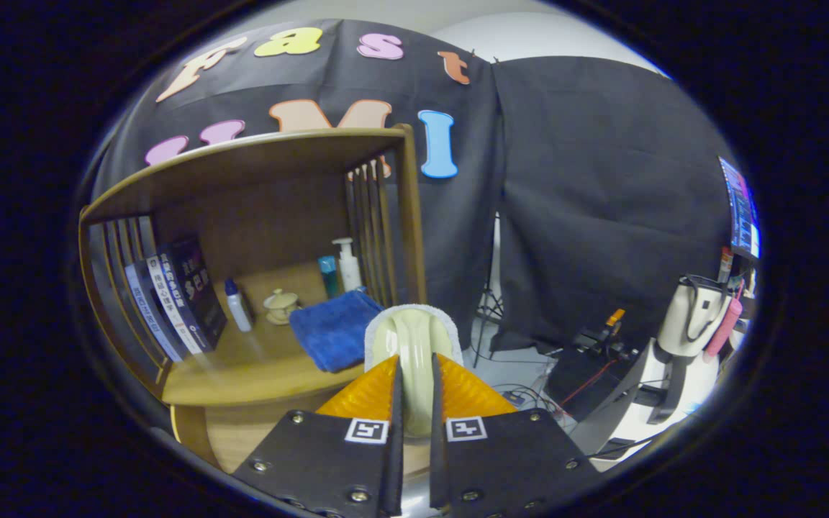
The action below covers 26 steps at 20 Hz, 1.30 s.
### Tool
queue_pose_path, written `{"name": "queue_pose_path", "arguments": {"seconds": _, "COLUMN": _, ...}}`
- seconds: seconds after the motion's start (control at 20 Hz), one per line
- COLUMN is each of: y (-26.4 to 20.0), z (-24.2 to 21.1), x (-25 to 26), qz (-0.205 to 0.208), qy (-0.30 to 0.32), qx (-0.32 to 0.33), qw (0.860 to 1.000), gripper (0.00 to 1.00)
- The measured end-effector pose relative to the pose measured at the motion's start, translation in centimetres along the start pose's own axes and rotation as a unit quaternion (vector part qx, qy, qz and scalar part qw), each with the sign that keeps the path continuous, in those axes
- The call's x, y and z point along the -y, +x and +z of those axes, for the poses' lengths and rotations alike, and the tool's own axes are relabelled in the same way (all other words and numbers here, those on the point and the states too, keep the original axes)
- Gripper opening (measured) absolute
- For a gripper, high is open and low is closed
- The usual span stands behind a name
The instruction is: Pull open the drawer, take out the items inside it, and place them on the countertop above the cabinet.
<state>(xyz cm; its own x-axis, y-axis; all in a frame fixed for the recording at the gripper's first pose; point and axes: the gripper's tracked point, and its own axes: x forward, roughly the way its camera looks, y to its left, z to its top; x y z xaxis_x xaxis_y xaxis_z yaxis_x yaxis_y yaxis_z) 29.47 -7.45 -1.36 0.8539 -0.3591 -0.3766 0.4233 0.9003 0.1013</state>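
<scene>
My gripper (414, 370) is shut on a pale cream scrubbing brush with a white fuzzy rim (413, 338); both fingers press its handle and its rounded head sticks up beyond the fingertips. The brush hangs in the air beside the right front corner of the wooden cabinet's countertop (256, 374). A folded blue towel (335, 327) lies on that countertop, just left of the brush. The drawer is hidden below the fingers.
On the countertop stand several books (177, 295), a small white bottle (237, 306), a small lidded cup (281, 303), a teal tube (328, 275) and a pump bottle (348, 262). A shelf roof (256, 155) with slatted sides covers it. Cables, a tripod and a monitor (742, 208) lie right.
</scene>
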Motion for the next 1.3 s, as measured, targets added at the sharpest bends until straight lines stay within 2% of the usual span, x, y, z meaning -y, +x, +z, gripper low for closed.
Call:
{"name": "queue_pose_path", "arguments": {"seconds": 0.15, "y": 2.1, "z": -0.2, "x": -4.9, "qz": 0.053, "qy": -0.013, "qx": 0.003, "qw": 0.998, "gripper": 0.15}}
{"name": "queue_pose_path", "arguments": {"seconds": 0.35, "y": 5.1, "z": -3.1, "x": -13.6, "qz": 0.129, "qy": -0.035, "qx": -0.021, "qw": 0.991, "gripper": 0.15}}
{"name": "queue_pose_path", "arguments": {"seconds": 0.6, "y": 7.8, "z": -6.9, "x": -21.7, "qz": 0.180, "qy": -0.081, "qx": -0.052, "qw": 0.979, "gripper": 0.15}}
{"name": "queue_pose_path", "arguments": {"seconds": 0.95, "y": 10.4, "z": -10.4, "x": -25.3, "qz": 0.201, "qy": -0.101, "qx": -0.088, "qw": 0.970, "gripper": 0.15}}
{"name": "queue_pose_path", "arguments": {"seconds": 1.1, "y": 11.0, "z": -10.0, "x": -25.4, "qz": 0.208, "qy": -0.091, "qx": -0.084, "qw": 0.970, "gripper": 0.15}}
{"name": "queue_pose_path", "arguments": {"seconds": 1.2, "y": 11.0, "z": -10.0, "x": -25.2, "qz": 0.212, "qy": -0.084, "qx": -0.087, "qw": 0.970, "gripper": 0.18}}
{"name": "queue_pose_path", "arguments": {"seconds": 1.3, "y": 11.0, "z": -9.5, "x": -25.2, "qz": 0.216, "qy": -0.077, "qx": -0.081, "qw": 0.970, "gripper": 0.29}}
